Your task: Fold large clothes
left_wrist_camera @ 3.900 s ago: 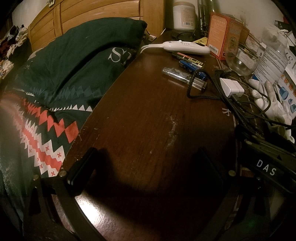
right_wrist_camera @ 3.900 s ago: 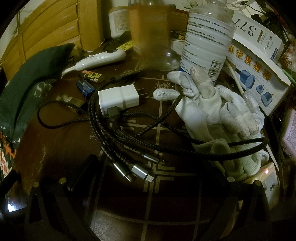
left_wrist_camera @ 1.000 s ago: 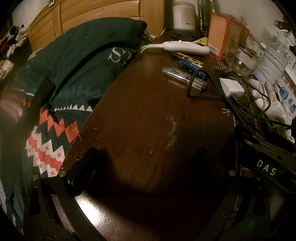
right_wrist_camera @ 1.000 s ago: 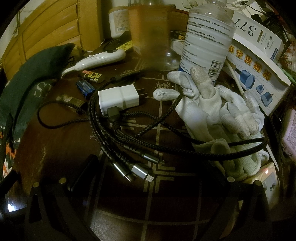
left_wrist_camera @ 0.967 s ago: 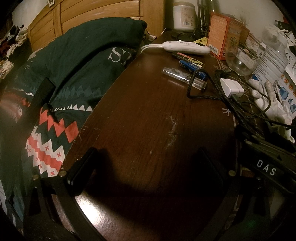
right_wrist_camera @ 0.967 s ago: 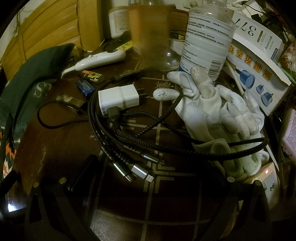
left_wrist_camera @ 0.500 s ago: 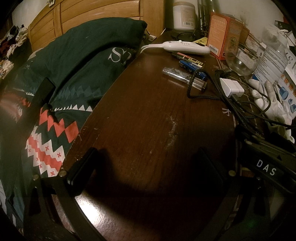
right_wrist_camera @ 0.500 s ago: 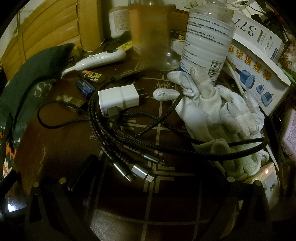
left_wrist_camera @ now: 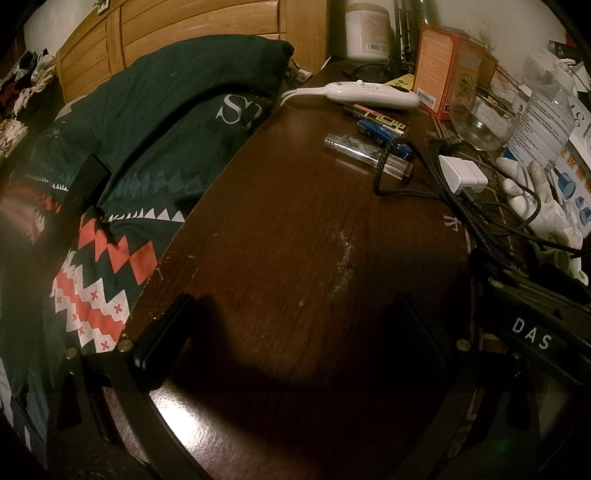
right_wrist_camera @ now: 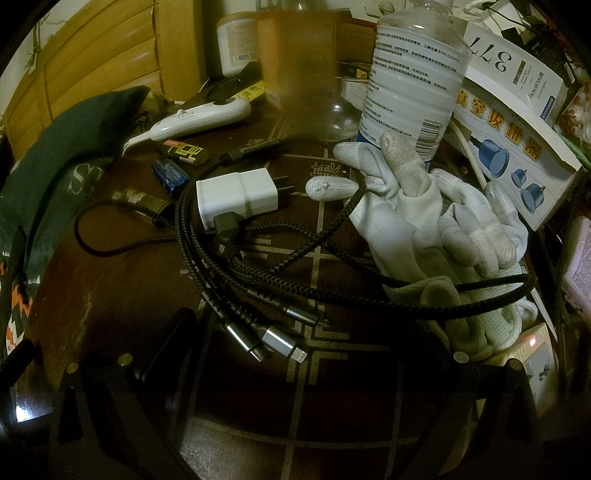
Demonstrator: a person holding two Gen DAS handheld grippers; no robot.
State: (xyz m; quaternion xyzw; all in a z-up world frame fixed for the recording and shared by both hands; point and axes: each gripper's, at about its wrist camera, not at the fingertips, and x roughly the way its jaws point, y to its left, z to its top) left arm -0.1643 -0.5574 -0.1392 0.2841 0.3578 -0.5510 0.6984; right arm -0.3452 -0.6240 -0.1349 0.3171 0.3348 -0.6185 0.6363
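Both tools sit on the dark wooden table: the left gripper and the right gripper have jaws spread wide, holding nothing. The dark green patterned garment lies bunched against the table's left edge; white gloves and braided cables clutter its right side

My left camera sits low over the table, looking along its bare wood toward the headboard, with the bedding off its left edge. My right camera sits as low but close over the cables and gloves. Both share the charger and the white remote.
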